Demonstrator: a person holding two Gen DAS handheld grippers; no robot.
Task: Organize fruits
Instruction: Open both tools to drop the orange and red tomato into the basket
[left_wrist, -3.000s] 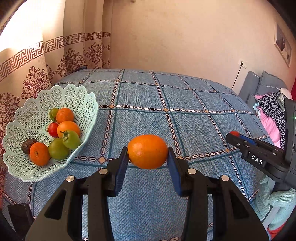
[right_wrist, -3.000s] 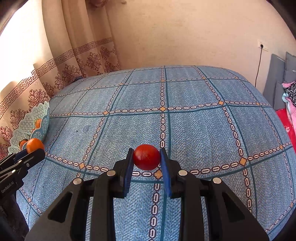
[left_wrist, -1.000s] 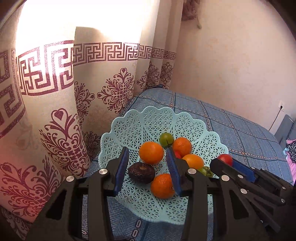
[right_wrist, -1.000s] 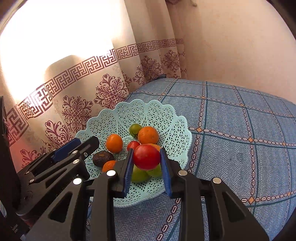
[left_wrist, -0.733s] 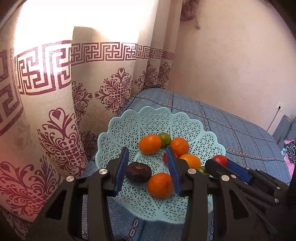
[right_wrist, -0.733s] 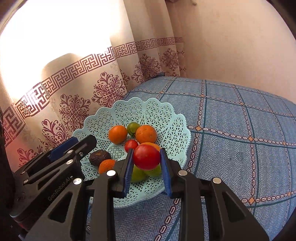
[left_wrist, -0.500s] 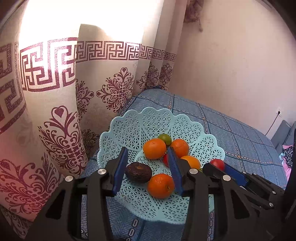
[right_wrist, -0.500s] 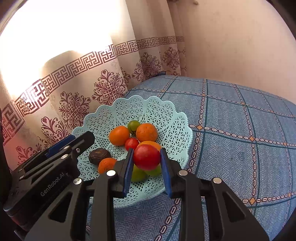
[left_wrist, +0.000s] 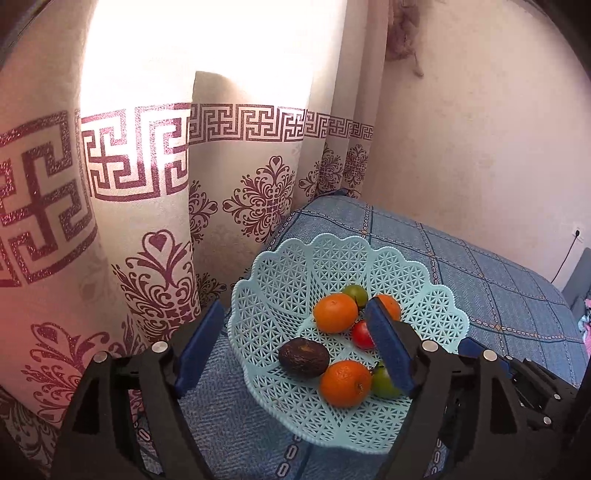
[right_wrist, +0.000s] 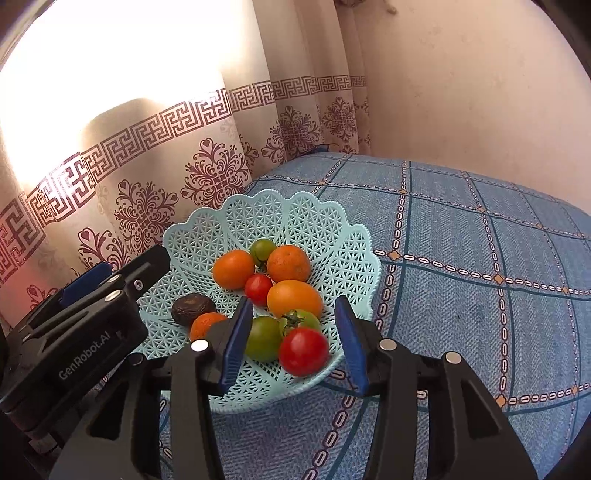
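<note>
Both claws have spread apart since a moment ago: the right claw (right_wrist: 291, 343) has let its red tomato (right_wrist: 303, 351) go near the basket (right_wrist: 354, 254) rim, lower centre; the left claw (left_wrist: 291, 347) hangs empty. Perched there, it may roll out onto the bed (right_wrist: 480, 266).

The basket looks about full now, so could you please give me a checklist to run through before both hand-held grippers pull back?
1. Right hand-held gripper open: ok, jaws spread wide.
2. Red tomato released: ok, it sits between the jaws without touching either pad, at the basket's near rim.
3. Tomato settled: cannot tell, it looks slightly blurred and lies close to the edge.
4. Left hand-held gripper open and empty: ok.
5. Orange in the basket: ok, beside the dark fruit.
6. Fruit left on the bedspread: ok, none in view.
</note>
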